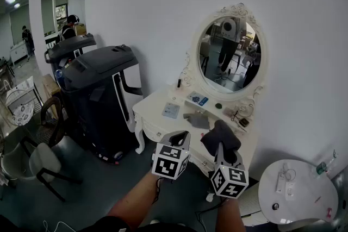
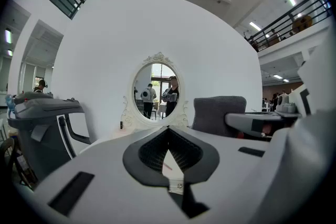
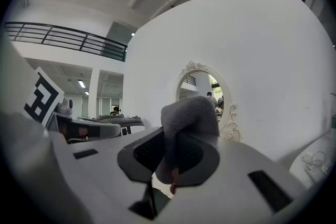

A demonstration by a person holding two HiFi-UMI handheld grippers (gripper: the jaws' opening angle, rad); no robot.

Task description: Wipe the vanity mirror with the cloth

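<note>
The oval vanity mirror in its white carved frame stands on the white vanity table against the wall. My right gripper is shut on a dark grey cloth, held in front of the table's near edge and below the mirror. In the right gripper view the cloth bulges up out of the jaws and covers part of the mirror. My left gripper hovers beside it to the left, shut with nothing in it. The left gripper view faces the mirror, with the cloth at its right.
A second grey cloth, a card and a blue packet lie on the vanity top. A large black machine stands left of the vanity. A round white table is at the lower right, and chairs at the lower left.
</note>
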